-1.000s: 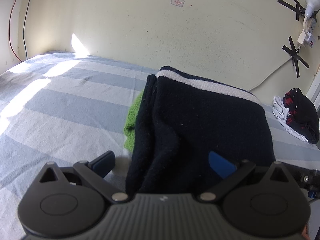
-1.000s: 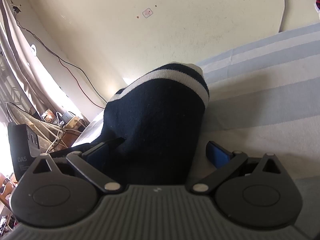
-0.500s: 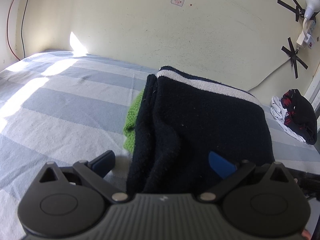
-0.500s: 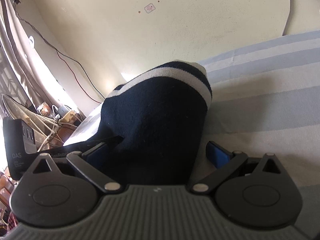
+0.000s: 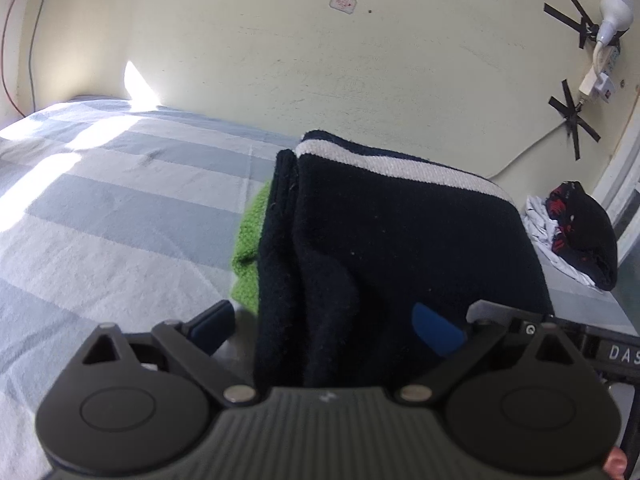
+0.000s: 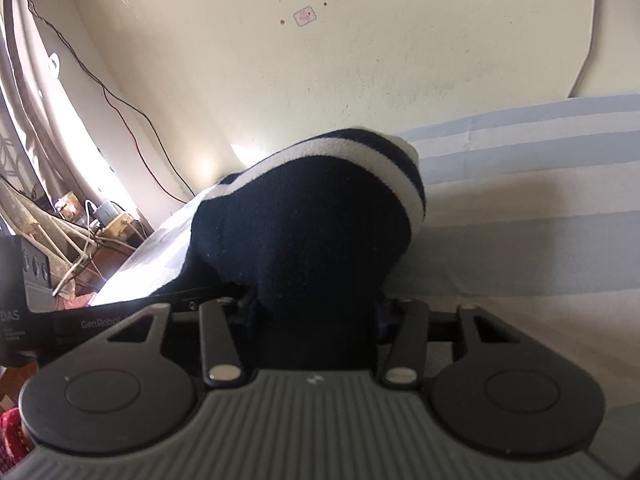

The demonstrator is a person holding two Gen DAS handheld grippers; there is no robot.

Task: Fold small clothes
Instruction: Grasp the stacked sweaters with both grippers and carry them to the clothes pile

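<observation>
A folded navy garment [image 5: 400, 240] with a white stripe lies on the striped bed sheet [image 5: 100, 220], on top of a green cloth [image 5: 250, 248]. My left gripper [image 5: 324, 326] straddles its near edge and its jaws are closing. Its left pad [image 5: 212, 322] is still clear of the cloth, and its right pad [image 5: 438, 330] lies over the cloth. In the right wrist view the same navy garment [image 6: 312, 232] bulges up, and my right gripper [image 6: 314, 312] is closing, with both pads pinching the garment's near end.
A pile of white, black and red clothes [image 5: 576, 232] lies at the far right of the bed. The cream wall [image 5: 360, 60] runs close behind, with a taped lamp and cable [image 5: 600, 40]. Cables and clutter [image 6: 80, 232] sit beside the bed on the left.
The right jaws have drawn in from wide apart onto the navy garment. The left jaws have narrowed a little. The right gripper's body now shows at the left view's right edge.
</observation>
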